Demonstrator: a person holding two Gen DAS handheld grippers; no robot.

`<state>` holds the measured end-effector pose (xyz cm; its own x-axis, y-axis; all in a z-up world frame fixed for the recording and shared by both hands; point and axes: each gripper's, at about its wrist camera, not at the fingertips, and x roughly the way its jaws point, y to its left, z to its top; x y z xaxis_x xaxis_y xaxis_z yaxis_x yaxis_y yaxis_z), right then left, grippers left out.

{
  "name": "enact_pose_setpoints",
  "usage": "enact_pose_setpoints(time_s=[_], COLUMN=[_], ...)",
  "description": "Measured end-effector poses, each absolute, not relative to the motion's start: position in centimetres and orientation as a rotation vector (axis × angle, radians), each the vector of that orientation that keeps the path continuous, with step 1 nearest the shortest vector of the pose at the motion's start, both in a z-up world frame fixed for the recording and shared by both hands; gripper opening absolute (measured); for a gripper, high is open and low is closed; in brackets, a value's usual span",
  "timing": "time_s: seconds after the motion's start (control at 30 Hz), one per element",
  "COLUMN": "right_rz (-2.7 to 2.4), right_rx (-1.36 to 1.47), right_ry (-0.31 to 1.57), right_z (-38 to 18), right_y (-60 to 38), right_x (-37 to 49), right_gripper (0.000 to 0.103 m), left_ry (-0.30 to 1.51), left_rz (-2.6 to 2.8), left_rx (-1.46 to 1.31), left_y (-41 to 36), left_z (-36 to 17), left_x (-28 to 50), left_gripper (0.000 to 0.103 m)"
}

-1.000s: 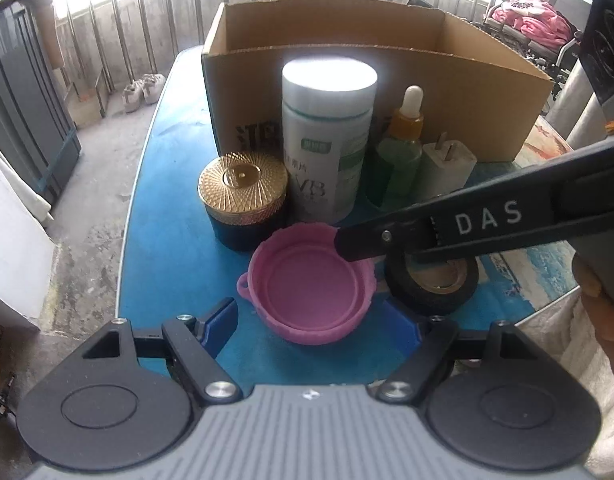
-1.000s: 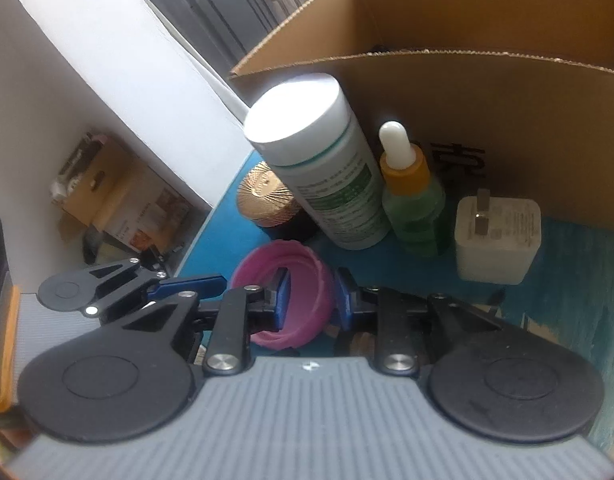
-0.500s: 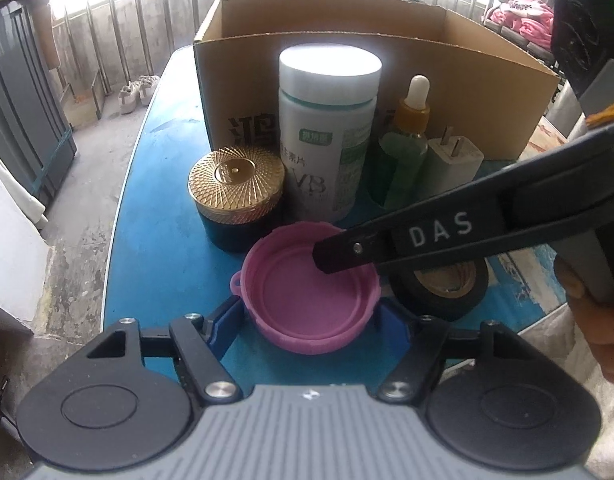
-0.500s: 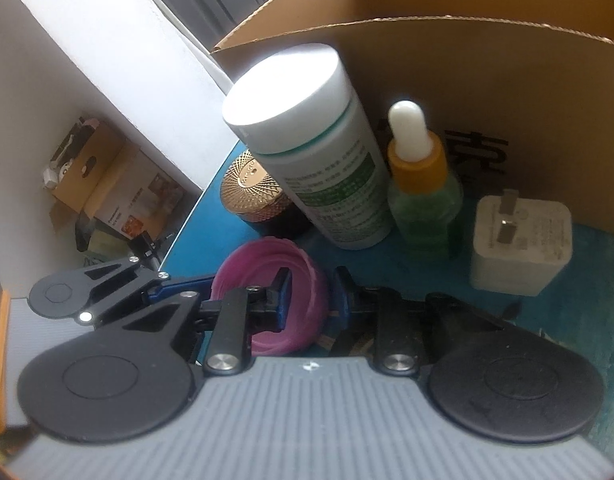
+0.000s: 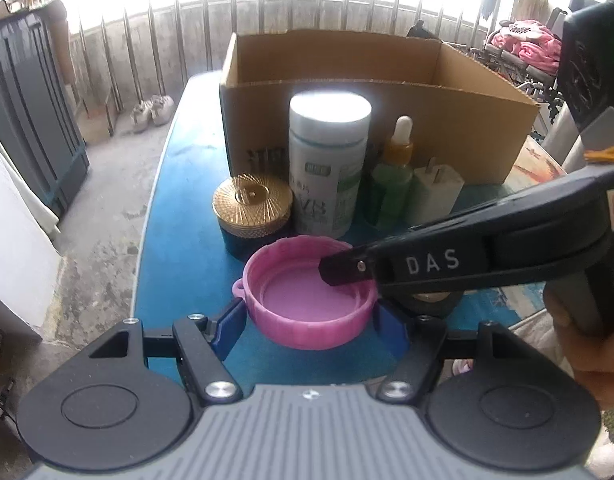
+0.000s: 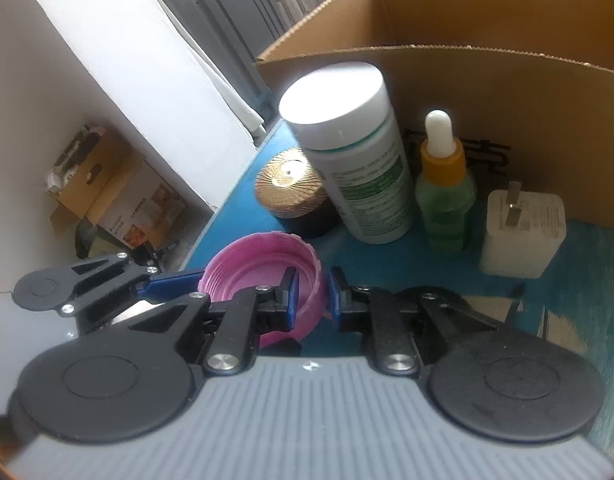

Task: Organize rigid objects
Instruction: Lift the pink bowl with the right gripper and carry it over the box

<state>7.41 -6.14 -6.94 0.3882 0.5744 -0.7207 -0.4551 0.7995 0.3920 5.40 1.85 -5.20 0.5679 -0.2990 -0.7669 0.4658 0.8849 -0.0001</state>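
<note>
- Right wrist view: my right gripper (image 6: 311, 296) has its two blue pads on either side of the near wall of the pink lid (image 6: 263, 276), one pad inside the lid and one outside. Its jaws have just been closing and now stand narrow, with the wall between them; they look pinched on it, though the outer pad may not be fully pressed home.
- Left wrist view: my left gripper (image 5: 309, 320) straddles the whole pink lid (image 5: 307, 300), a blue pad just beside each flank. Its jaws stand fairly wide, and I cannot tell whether the pads touch the lid or only bracket it.
- The lid sits mouth up on the blue desk (image 5: 187, 248), in front of the gold-lidded jar (image 5: 251, 210), the white bottle (image 5: 327, 168), the dropper bottle (image 5: 395, 172) and the white charger plug (image 5: 435, 192), all lined up against the cardboard box (image 5: 467, 120). A roll of black tape (image 5: 431, 304) lies just beside the lid, under my right gripper.
- I judge the step in hand to be taking hold of the lid, early in the tidying.
- Next I must firm the pinch on the thin wall, clear my left gripper, then lift without knocking the bottle or the tape.
</note>
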Motion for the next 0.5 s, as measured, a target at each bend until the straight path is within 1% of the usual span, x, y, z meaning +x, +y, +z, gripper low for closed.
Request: enact_pose_setpoints(time_s=[0.23, 0.5], right_rz=[0.673, 0.692], right_rx=[0.144, 0.132], right_ry=[0.922, 0.833], right_z=[-4.9, -1.2], right_y=[-6.1, -6.5], right_x=[5.2, 3.1], right_gripper=[0.015, 0.015], left_ry=[0.804, 0.717], left_rz=[-0.437, -0.414], left_rx=[0.224, 0.237], left_y=[2.5, 2.8], left_z=[-3.5, -0.9], left_x=[4.1, 2.2], left_gripper=[0.071, 0.071])
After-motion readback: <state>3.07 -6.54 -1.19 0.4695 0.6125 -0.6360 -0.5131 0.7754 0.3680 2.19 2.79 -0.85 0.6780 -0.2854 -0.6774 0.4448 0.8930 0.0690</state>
